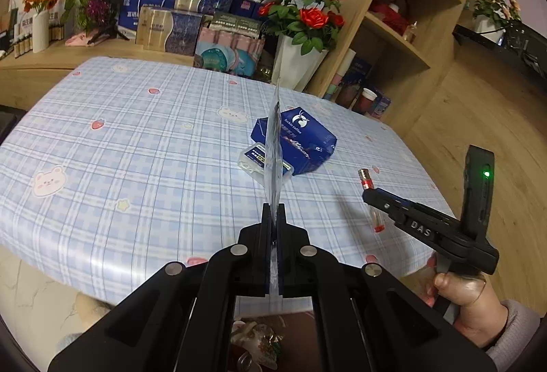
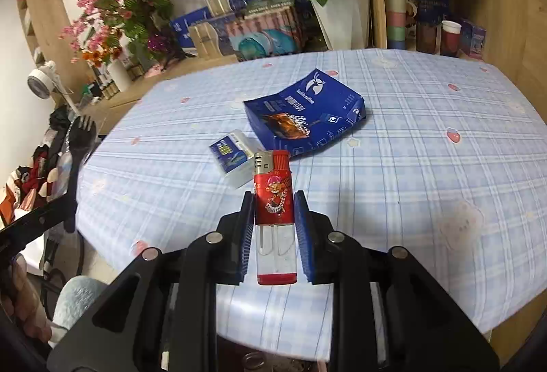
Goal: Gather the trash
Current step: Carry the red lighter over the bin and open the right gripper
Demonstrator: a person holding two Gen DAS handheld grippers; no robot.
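My left gripper is shut on a thin clear wrapper, seen edge-on and standing up from the jaws. In the right wrist view that wrapper holds a black plastic fork at the far left, over the table's edge. My right gripper is shut on a red lighter, pads pressed on both of its sides, lifted above the checked tablecloth. From the left wrist view the right gripper hangs over the table's right corner. A blue coffee bag and a small clear box lie on the cloth beyond.
A white vase of red roses, gift boxes and a wooden shelf unit stand behind the table. Below the table's near edge, wrappers and a can show in a container. A person's hand holds the right gripper.
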